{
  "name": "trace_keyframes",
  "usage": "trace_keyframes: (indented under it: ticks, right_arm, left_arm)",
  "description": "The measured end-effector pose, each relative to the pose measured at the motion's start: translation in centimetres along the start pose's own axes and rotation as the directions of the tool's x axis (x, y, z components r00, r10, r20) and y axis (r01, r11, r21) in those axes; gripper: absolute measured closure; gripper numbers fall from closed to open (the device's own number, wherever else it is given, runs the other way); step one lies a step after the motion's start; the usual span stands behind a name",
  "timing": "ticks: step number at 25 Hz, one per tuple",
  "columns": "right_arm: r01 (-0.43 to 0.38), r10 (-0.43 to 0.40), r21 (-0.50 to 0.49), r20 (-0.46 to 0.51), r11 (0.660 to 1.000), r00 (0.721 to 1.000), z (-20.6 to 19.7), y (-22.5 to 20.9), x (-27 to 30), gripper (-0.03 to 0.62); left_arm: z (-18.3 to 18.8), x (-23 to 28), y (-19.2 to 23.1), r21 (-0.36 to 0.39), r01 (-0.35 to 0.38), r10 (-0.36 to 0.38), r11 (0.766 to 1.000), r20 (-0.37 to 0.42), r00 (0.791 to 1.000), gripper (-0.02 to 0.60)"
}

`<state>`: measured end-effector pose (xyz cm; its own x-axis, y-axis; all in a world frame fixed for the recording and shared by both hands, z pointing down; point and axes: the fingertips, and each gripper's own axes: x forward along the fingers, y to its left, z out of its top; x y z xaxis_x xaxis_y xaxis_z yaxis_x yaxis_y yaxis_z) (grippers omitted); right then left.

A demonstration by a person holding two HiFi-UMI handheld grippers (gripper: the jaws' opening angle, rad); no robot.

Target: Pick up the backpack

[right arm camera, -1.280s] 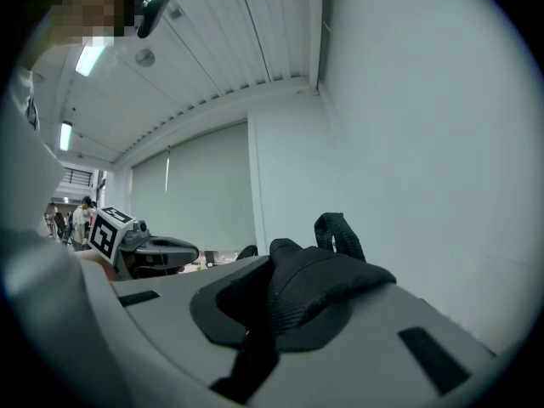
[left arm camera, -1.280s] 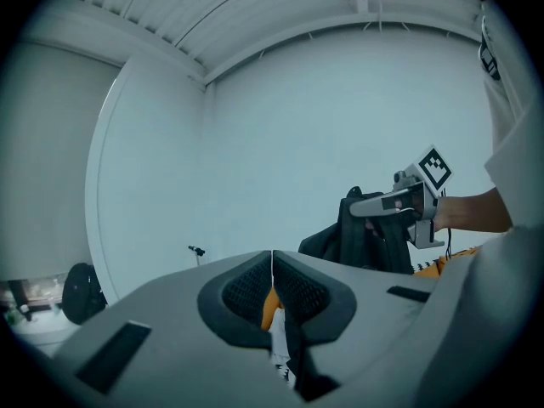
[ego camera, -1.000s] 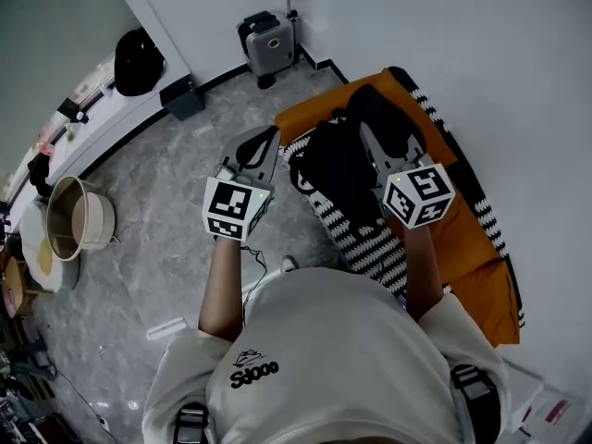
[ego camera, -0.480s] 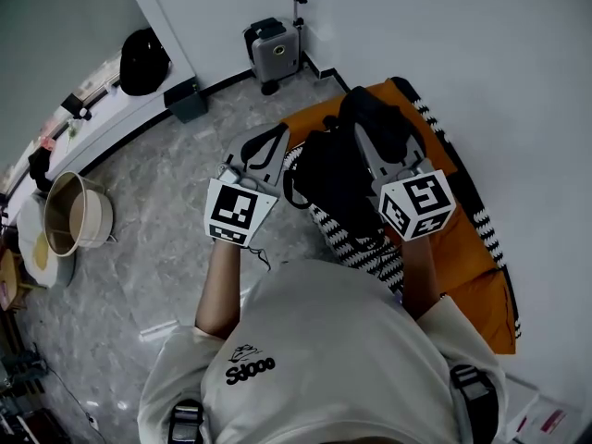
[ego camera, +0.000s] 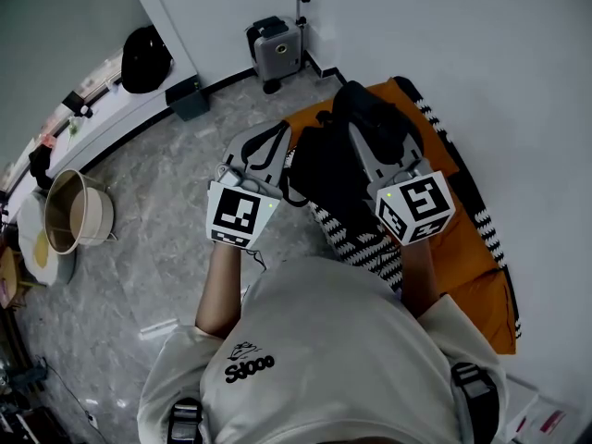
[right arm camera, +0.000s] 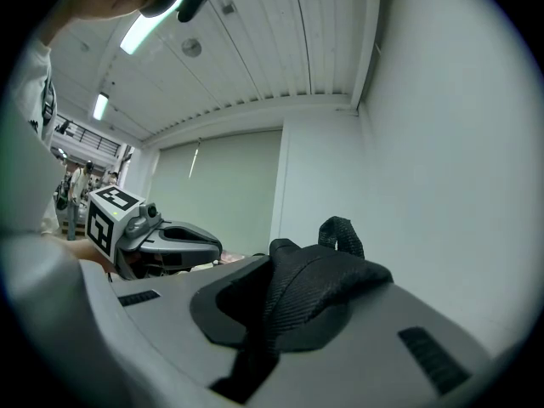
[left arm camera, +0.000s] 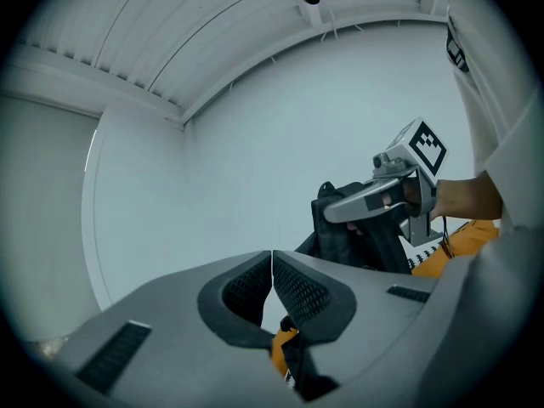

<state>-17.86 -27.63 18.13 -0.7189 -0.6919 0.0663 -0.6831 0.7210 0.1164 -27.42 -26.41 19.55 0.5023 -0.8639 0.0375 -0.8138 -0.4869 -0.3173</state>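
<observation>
Black fabric backpack point(ego camera: 328, 169); flat orange mat point(ego camera: 462, 248) bordered in black-and-white stripes; mottled grey stone floor point(ego camera: 157, 220). The grey left tongs point(ego camera: 270, 137) and right tongs point(ego camera: 359, 135) bear black-and-white square-marker cubes.

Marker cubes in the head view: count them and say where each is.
2. One marker cube on the left gripper, over the grey floor; the other on the right gripper, by the backpack. None looks hidden.

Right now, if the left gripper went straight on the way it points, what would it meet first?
Probably the plain white wall; the black fabric backpack hangs right of that line.
</observation>
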Motion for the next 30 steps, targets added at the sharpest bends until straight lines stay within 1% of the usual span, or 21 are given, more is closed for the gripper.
trace_keyframes:
  ticks: [5,12,23,30]
  right_arm:
    - [-0.010,0.010,-0.001,-0.008,1.000,1.000,-0.3,-0.1,0.2,0.545]
    - [-0.020,0.020,0.004,-0.011,1.000,1.000,-0.1,-0.7,0.5,0.545]
    - [-0.032,0.032,0.028,-0.010,0.999,0.999,0.0,-0.5,0.3,0.545]
    - [-0.023,0.024,0.032,-0.016,0.999,1.000,0.2,-0.3,0.4,0.545]
  left_arm:
    - [0.3,0.2,-0.2,0.010,0.000,0.000,1.000,0.001,1.000,0.558]
    - [0.7,1.0,0.2,-0.003,0.001,-0.001,1.000,-0.002,1.000,0.558]
    - [0.5,0.7,0.1,-0.005,0.014,-0.014,1.000,-0.010,1.000,0.558]
    - [0.6,0.2,0.4,-0.014,0.023,-0.024,1.000,-0.013,1.000,0.558]
